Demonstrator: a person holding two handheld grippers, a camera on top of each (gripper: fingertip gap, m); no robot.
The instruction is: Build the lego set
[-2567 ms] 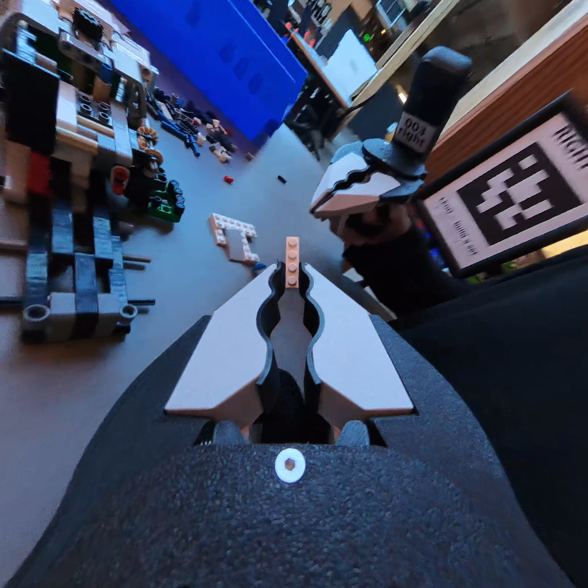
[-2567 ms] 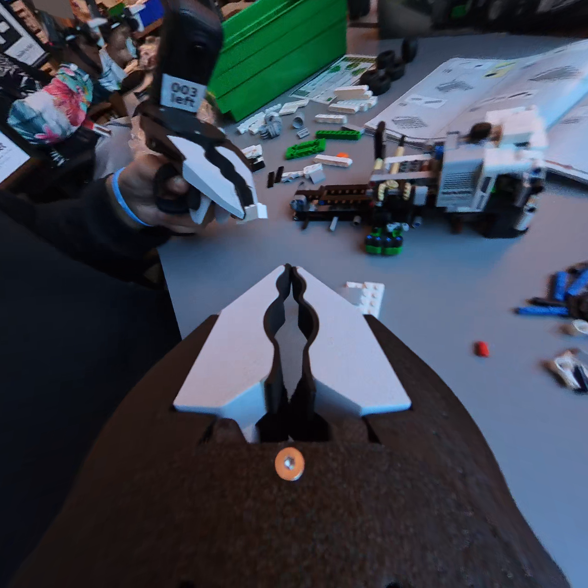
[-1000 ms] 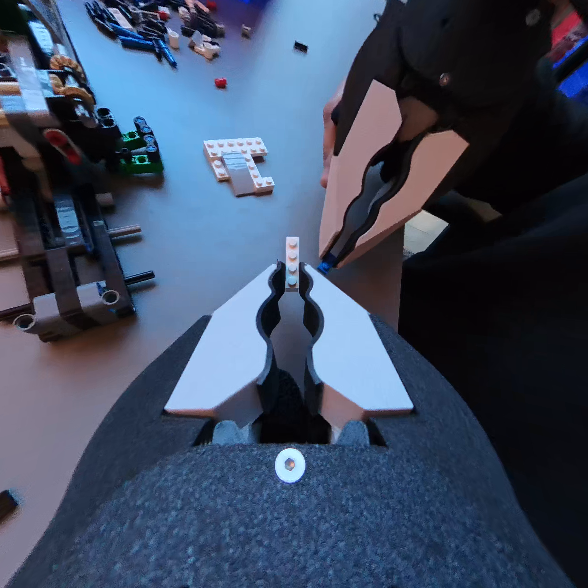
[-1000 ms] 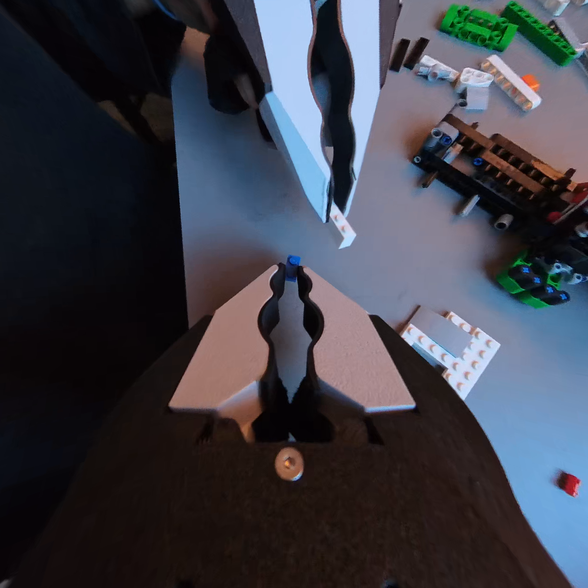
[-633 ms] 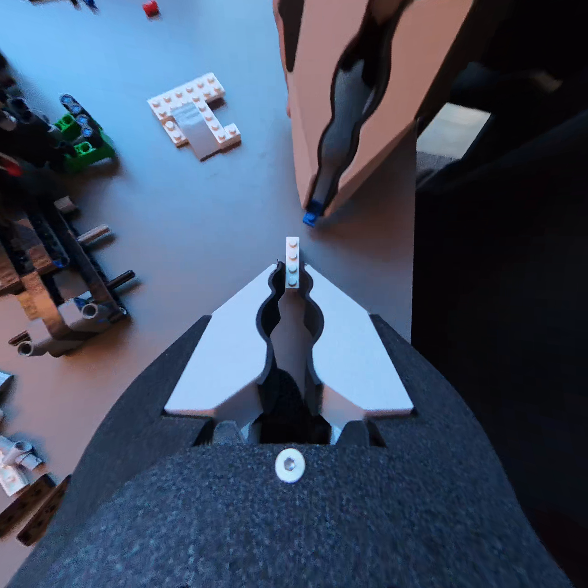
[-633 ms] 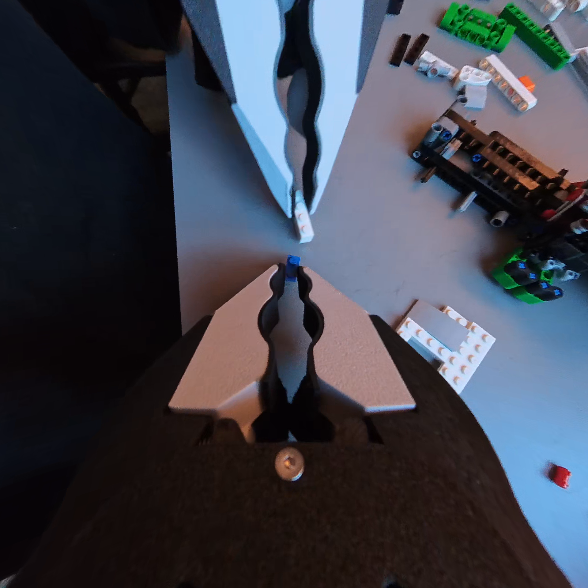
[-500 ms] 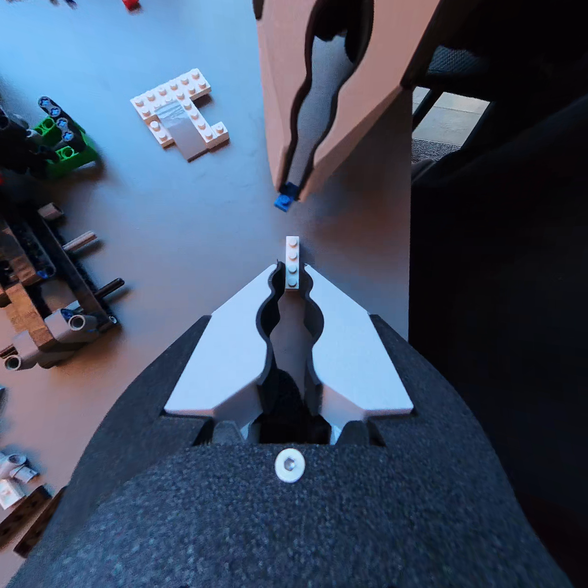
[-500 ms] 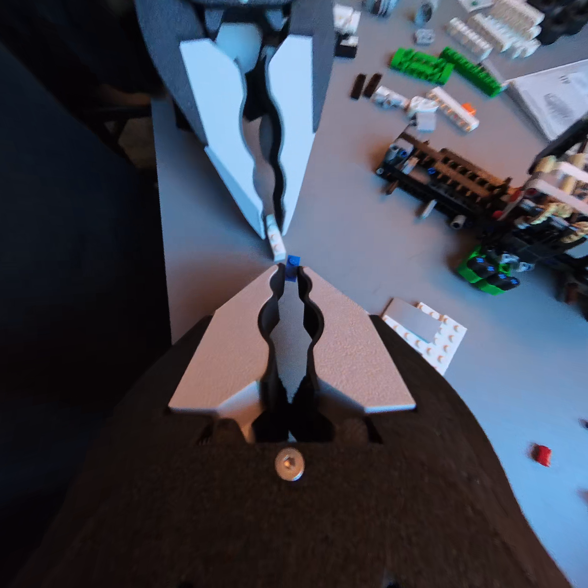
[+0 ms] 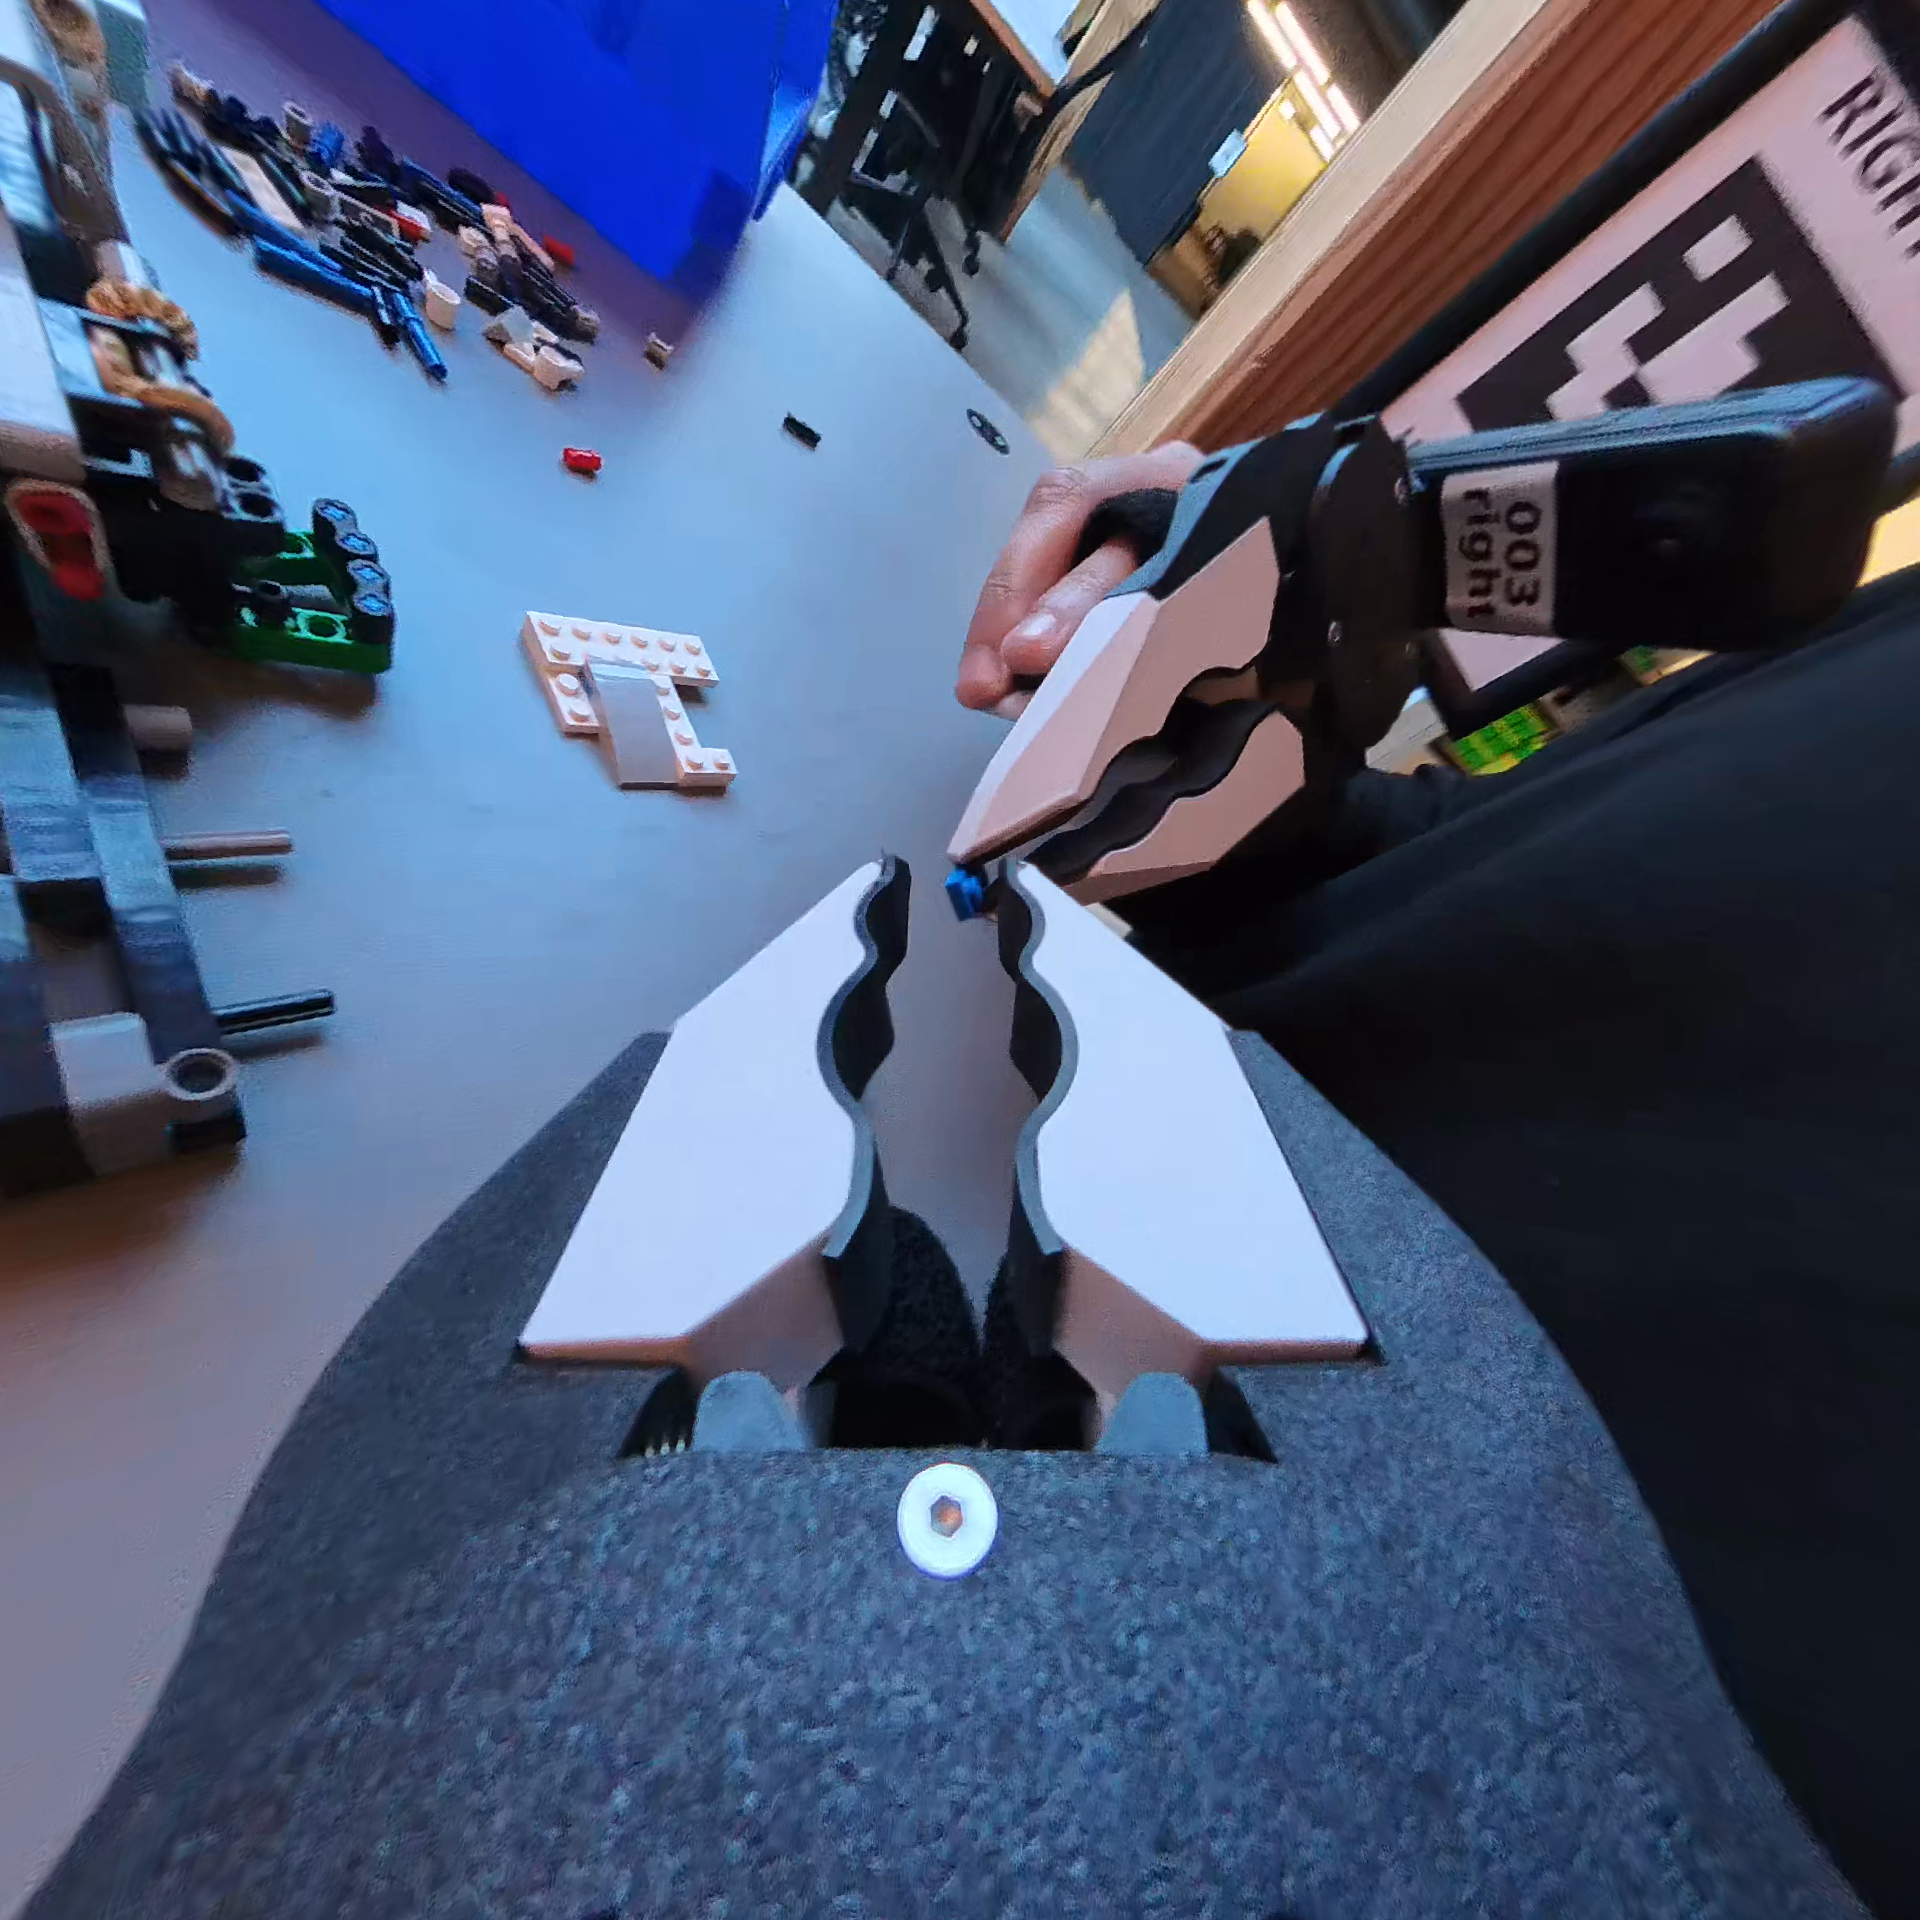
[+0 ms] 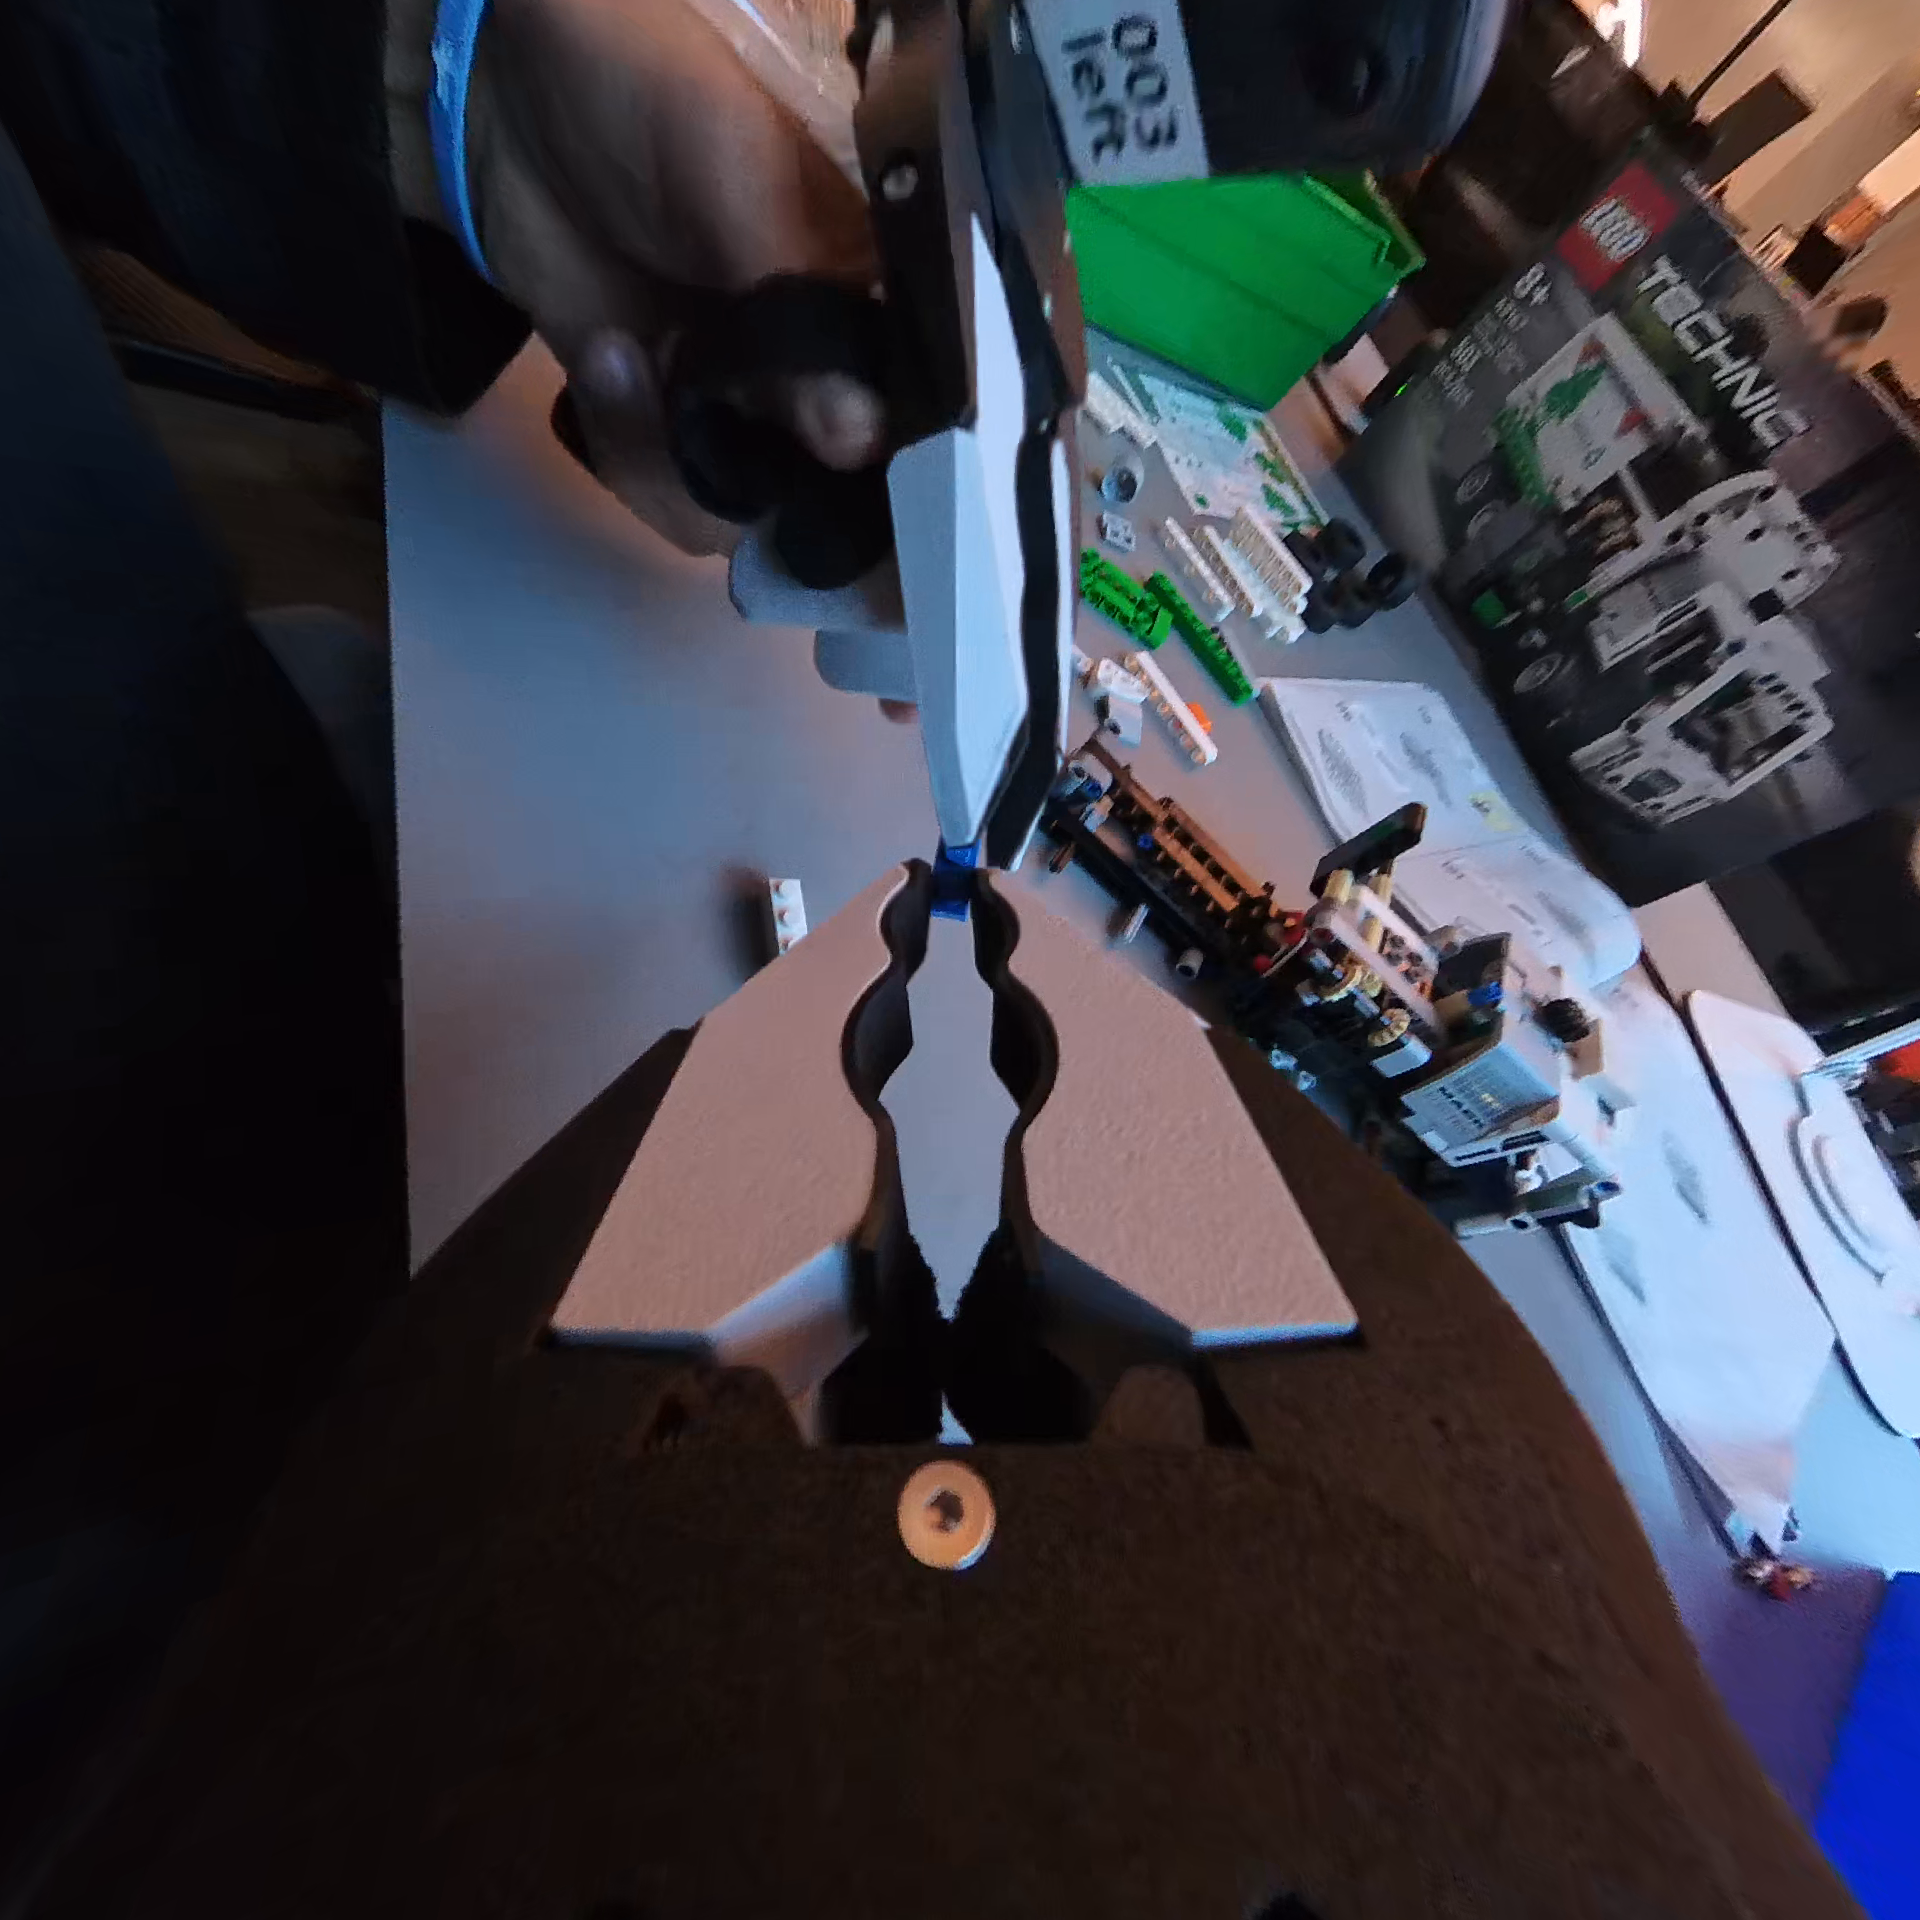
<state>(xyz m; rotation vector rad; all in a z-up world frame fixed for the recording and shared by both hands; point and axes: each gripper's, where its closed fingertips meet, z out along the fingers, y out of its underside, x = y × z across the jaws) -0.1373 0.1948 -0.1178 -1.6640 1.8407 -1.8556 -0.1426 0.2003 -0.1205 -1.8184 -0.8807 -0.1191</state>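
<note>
My right claw (image 10: pixel 948 883) is clenched on a small blue piece (image 10: pixel 951 896), held just above the table (image 9: pixel 499 935) close to its near edge, where the grey top gives way to my dark clothing. My left claw (image 9: pixel 953 871) stands released, its tips apart, with the blue piece (image 9: pixel 963 896) between them, against the right-hand finger (touching, as far as I can tell). A short white strip (image 10: pixel 787 906) lies flat on the table just left of my right claw's tips.

There is bare table between the claws and a white stepped plate (image 9: pixel 623 696) farther out. The half-built frame (image 9: pixel 114 935) lies along the left side, with a green block (image 9: pixel 312 623) beside it. Far off are loose parts, a blue bin (image 9: pixel 582 94), a green bin (image 10: pixel 1226 270), an open booklet (image 10: pixel 1382 748) and the set's box (image 10: pixel 1662 520).
</note>
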